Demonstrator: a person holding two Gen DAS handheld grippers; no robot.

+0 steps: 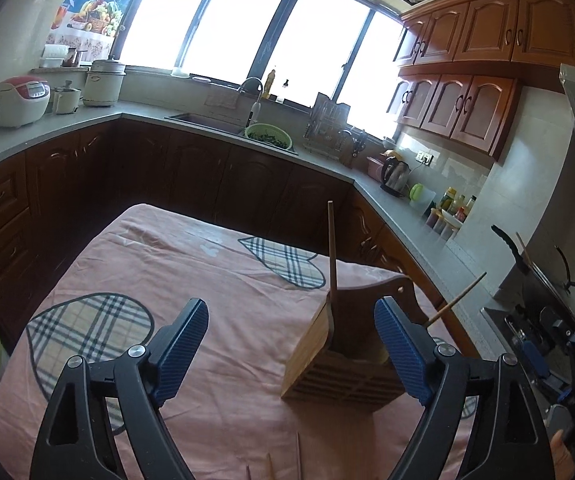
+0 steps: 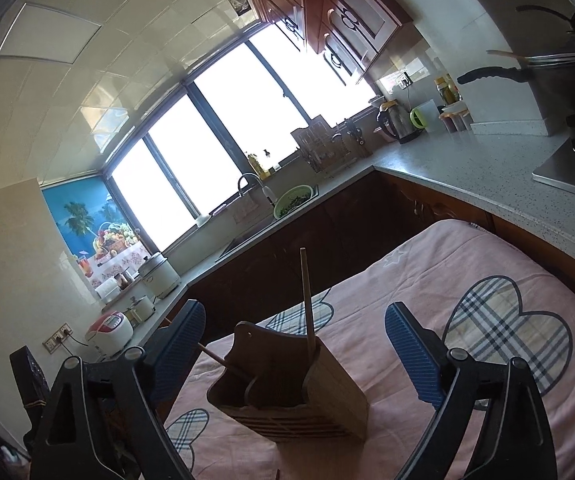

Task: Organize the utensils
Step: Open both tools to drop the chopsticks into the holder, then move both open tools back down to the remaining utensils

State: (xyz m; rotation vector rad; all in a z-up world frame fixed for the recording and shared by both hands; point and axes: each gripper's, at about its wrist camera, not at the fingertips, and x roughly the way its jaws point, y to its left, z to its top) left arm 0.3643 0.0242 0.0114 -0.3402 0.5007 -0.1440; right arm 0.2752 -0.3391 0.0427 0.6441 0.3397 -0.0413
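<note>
Left wrist view: left gripper nearest the lens, jaws spread wide, nothing between the blue pads. Just beyond and a little right of centre, wooden utensil holder standing on the pink tablecloth. One chopstick upright in the holder, another stick leaning out to the right past the right pad. Tips of more chopsticks lying on the cloth at the bottom edge. Part of the right gripper at the far right. Farther back: grey countertop, sink with a green basin of greens, rice cooker, kettle, bright windows.

Right wrist view: right gripper close to the lens, jaws likewise spread, empty. Holder between the fingers and slightly beyond them, touching neither pad, resting on the tablecloth. Upright chopstick rising from it; second stick slanting out to the left behind the left pad. Counter, kettle and basin behind.
</note>
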